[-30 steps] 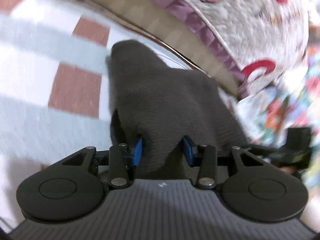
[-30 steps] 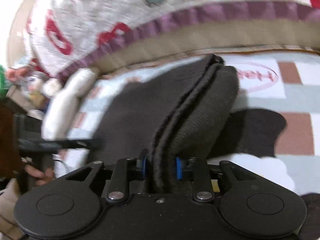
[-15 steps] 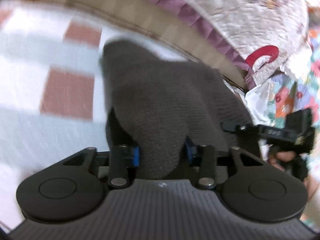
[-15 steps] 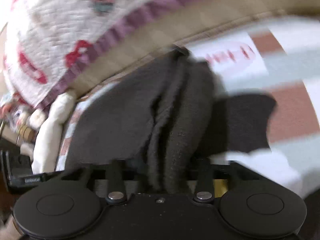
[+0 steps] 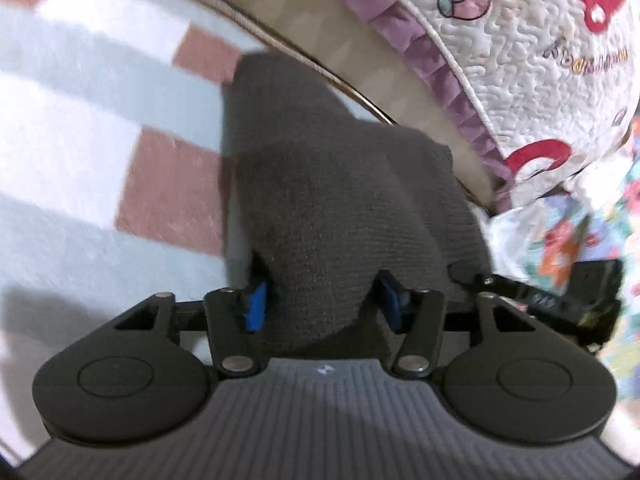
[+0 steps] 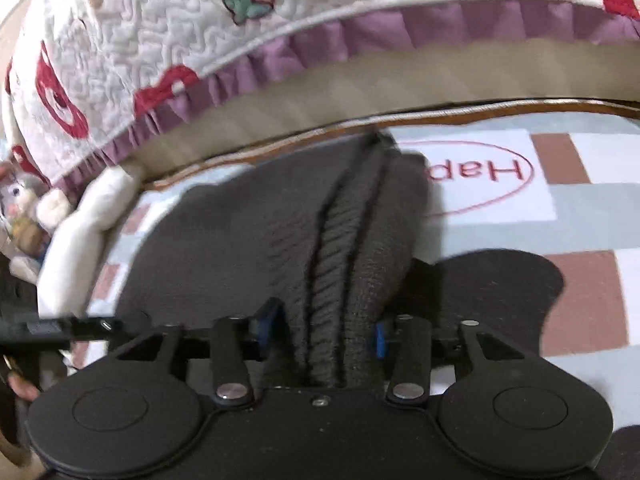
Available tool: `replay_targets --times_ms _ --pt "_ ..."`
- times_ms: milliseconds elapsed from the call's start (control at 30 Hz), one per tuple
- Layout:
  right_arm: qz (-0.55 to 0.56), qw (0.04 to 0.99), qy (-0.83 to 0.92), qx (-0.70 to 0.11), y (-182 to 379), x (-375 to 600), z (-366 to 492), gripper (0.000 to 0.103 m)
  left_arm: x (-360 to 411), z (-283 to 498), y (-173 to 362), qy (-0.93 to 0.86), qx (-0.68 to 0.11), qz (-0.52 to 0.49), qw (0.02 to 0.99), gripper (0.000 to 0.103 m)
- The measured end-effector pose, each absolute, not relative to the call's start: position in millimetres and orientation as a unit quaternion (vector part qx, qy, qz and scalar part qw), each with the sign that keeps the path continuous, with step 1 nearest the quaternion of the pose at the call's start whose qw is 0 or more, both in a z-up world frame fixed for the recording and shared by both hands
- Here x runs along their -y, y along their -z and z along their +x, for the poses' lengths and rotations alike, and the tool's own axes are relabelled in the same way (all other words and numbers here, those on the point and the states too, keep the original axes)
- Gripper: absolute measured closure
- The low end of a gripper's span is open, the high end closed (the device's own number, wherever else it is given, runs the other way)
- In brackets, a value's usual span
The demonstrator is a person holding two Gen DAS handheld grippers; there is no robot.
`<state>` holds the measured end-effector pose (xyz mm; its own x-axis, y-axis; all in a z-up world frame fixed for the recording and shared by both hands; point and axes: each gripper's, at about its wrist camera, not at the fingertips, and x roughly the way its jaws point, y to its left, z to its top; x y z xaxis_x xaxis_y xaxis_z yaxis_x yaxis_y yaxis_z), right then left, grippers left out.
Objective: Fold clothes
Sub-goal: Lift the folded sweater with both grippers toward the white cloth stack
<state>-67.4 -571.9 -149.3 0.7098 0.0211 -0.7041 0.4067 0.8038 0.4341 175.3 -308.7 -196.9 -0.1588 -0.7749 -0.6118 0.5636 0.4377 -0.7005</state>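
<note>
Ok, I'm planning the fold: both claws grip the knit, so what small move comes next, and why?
Probably lower both together to lay the fold flat. The left claw and right claw each pinch the dark knit, which hangs doubled and lifted off the blanket.

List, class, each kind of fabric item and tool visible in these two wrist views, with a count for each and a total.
Dark grey knitted garment: 1
Checked blanket: 1
Quilted strawberry cover: 1
Grippers: 2, left gripper and right gripper, both clamping the garment
Total: 5
</note>
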Motion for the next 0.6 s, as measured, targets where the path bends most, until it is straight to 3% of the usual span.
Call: replay_targets --times_ms 67,167,233,267,300,333,400,600 --pt "0.308 0.869 0.105 -0.373 153.2 579.8 -72.0 0.046 313.5 172.4 202.2 0.527 -0.560 -0.091 0.633 0.043" --pt "0.377 0.836 0.064 -0.392 171.8 589.8 -74.3 0.038 319.6 165.8 209.1 0.535 -0.564 -0.083 0.624 0.029" --pt "0.410 0.816 0.049 -0.405 188.4 591.8 -74.4 0.034 321.5 156.3 205.4 0.534 -0.550 -0.065 0.639 0.032" --pt "0.408 0.822 0.054 -0.394 190.6 589.0 -73.9 0.033 322.7 152.7 201.7 0.534 -0.539 -0.053 0.649 0.047" --pt "0.396 0.833 0.059 -0.383 186.7 585.1 -73.2 0.039 322.7 150.0 196.0 0.539 -0.522 -0.037 0.660 0.060" --pt "0.383 0.844 0.063 -0.371 182.5 581.1 -72.4 0.057 321.9 147.5 189.4 0.543 -0.504 -0.023 0.672 0.063" --pt "0.338 0.866 0.060 -0.364 166.0 566.7 -67.6 0.066 319.1 138.5 174.6 0.544 -0.467 0.007 0.697 0.068" --pt "0.250 0.903 0.045 -0.347 107.9 512.4 -57.4 0.072 299.2 108.0 135.0 0.524 -0.369 0.109 0.760 0.069"
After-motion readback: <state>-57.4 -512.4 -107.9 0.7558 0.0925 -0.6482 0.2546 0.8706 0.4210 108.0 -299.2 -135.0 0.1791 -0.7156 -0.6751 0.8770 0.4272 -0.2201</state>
